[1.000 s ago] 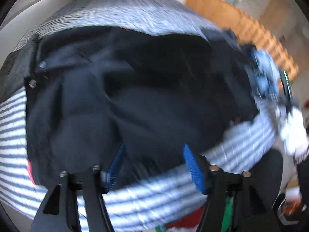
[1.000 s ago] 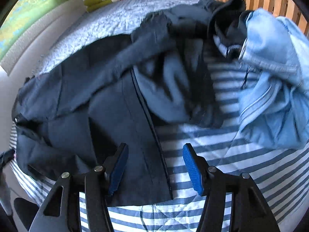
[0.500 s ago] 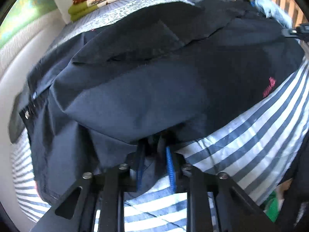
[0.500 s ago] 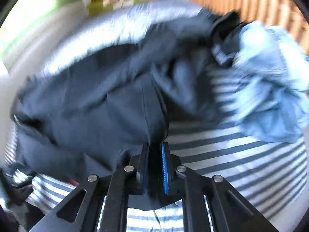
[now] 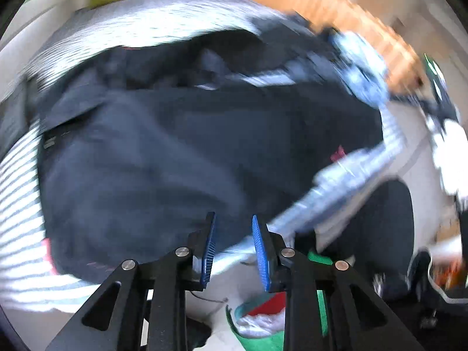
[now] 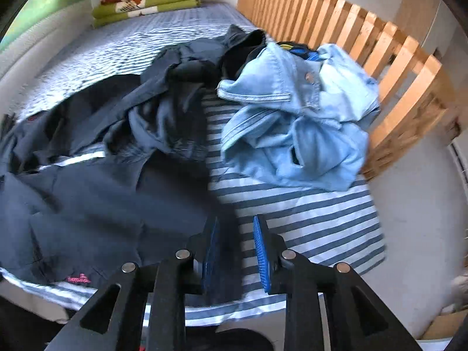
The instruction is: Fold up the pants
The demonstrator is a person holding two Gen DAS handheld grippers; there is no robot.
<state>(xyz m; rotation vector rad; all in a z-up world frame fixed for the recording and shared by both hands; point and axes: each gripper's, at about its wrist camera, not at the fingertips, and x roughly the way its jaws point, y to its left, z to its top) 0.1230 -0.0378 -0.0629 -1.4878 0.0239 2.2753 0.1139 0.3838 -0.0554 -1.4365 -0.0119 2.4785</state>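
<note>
Dark navy pants (image 5: 175, 152) lie spread across the striped bed; the left wrist view is blurred. My left gripper (image 5: 234, 248) hangs over their near edge. Its jaws are opening, and the blue pads (image 5: 209, 248) stand apart without pressing on cloth. In the right wrist view the pants (image 6: 102, 210) fill the left half, with a small pink logo near the front edge. My right gripper (image 6: 236, 251) is above their right edge. Its jaws are opening too. A strip of dark fabric shows in the gap, and the pads (image 6: 261, 251) do not press on it.
Crumpled light blue jeans (image 6: 298, 122) lie at the right, by a wooden slatted rail (image 6: 380, 52). Another dark garment (image 6: 175, 102) is bunched behind the pants. Folded green and red blankets (image 6: 149, 0) sit at the bed's far end. A green bag (image 5: 263, 321) stands on the floor.
Half a second ago both grippers were shut on the pants' edge. Now both pairs of jaws have parted, the fabric lies on the bed, and both grippers have drawn back and up.
</note>
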